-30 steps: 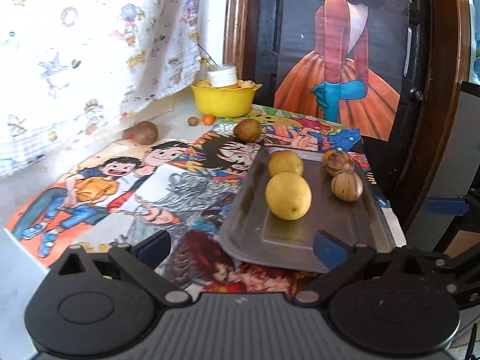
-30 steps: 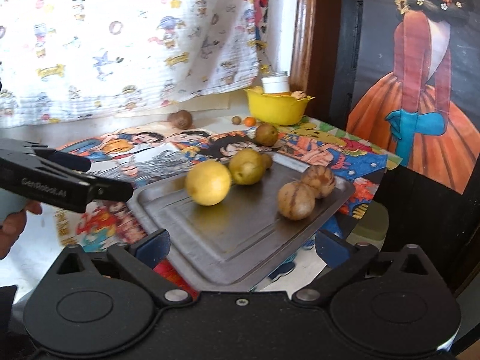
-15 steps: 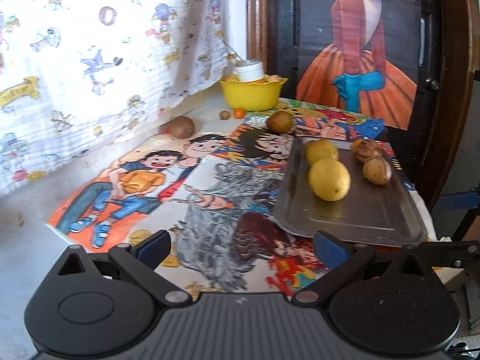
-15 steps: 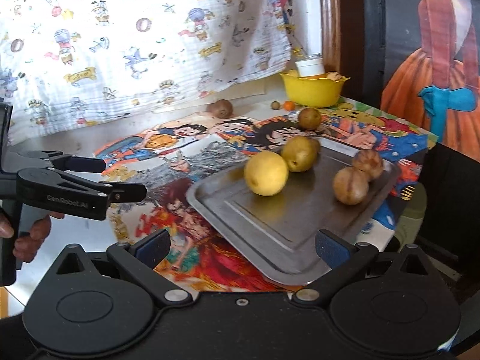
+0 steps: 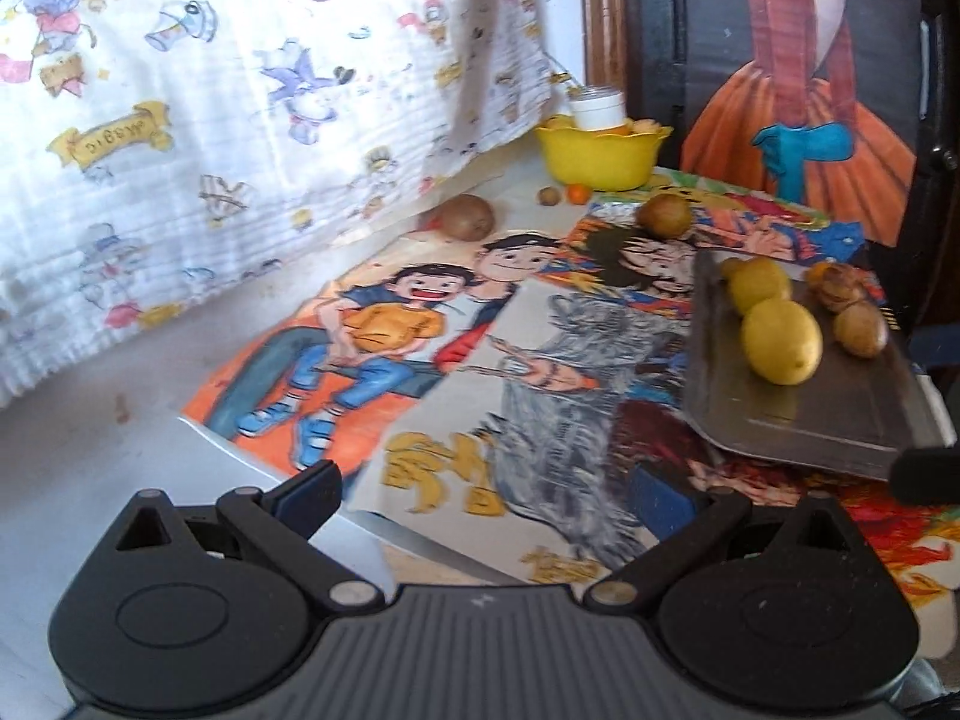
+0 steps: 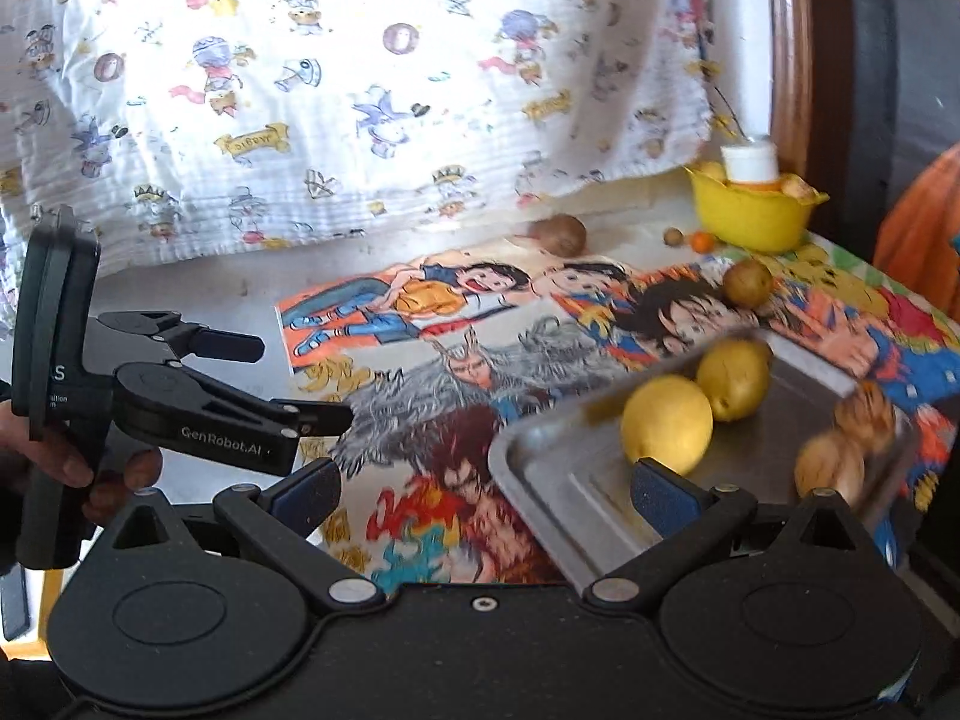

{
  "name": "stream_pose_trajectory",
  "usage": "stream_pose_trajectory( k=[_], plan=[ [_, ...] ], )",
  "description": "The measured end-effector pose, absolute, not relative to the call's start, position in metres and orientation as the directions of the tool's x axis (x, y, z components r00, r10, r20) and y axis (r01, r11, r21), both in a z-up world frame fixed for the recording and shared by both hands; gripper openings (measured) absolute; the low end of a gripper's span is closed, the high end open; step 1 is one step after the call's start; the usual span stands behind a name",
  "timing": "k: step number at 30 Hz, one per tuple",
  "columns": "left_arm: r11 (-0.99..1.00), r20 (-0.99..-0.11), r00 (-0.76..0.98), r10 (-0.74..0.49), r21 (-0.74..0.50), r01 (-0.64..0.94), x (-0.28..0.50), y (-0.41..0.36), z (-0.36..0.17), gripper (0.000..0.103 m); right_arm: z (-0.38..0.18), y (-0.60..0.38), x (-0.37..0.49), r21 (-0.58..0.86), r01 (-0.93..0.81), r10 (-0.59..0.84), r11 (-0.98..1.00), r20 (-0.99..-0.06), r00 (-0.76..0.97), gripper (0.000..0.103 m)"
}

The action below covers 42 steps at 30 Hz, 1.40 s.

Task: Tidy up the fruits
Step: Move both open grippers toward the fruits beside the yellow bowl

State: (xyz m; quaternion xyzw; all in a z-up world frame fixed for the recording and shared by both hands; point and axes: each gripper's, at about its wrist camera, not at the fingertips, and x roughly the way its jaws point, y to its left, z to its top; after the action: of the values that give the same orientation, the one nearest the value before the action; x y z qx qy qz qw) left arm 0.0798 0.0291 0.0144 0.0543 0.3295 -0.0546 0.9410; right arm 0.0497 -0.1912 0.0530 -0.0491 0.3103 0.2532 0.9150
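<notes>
A metal tray lies on the right of the cartoon-print mat. On it sit two yellow lemons and two brown wrinkled fruits. A greenish-brown fruit rests on the mat behind the tray. A brown fruit lies by the curtain. My left gripper is open and empty, left of the tray. My right gripper is open, its right finger over the tray's near rim.
A yellow bowl with a white jar and fruit stands at the back, two small fruits in front of it. A printed curtain hangs along the left. A hand holds the left gripper. A dark painted panel closes the right.
Both grippers have drawn back and swung left, so the tray now sits farther right in both views. The fruits on the tray have not moved. Both grippers stay open.
</notes>
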Motion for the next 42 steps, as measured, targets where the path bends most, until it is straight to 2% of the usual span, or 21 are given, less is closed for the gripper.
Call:
stream_pose_trajectory(
  k=[7, 17, 28, 37, 42],
  plan=[
    [0.992, -0.618, 0.786, -0.020, 0.084, 0.091, 0.103, 0.038, 0.024, 0.103, 0.065, -0.196, 0.078, 0.040, -0.506, 0.433, 0.861, -0.580, 0.690, 0.102],
    [0.992, -0.544, 0.839, -0.018, 0.093, 0.082, 0.158, 0.016, 0.060, 0.103, 0.107, -0.225, 0.138, 0.033, -0.470, 0.401, 0.882, -0.576, 0.712, 0.102],
    [0.995, -0.488, 0.873, -0.004, 0.083, 0.051, 0.239, -0.026, 0.062, 0.103, 0.119, -0.265, 0.222, 0.017, -0.490, 0.442, 0.871, -0.460, 0.770, 0.102],
    [0.992, -0.474, 0.881, -0.004, 0.110, 0.063, 0.291, -0.047, 0.046, 0.103, 0.096, -0.288, 0.291, 0.051, -0.465, 0.423, 0.884, -0.512, 0.748, 0.102],
    [0.988, -0.488, 0.873, -0.001, 0.132, 0.074, 0.315, -0.053, 0.035, 0.103, 0.078, -0.291, 0.316, -0.003, -0.503, 0.418, 0.864, -0.551, 0.722, 0.102]
  ],
)
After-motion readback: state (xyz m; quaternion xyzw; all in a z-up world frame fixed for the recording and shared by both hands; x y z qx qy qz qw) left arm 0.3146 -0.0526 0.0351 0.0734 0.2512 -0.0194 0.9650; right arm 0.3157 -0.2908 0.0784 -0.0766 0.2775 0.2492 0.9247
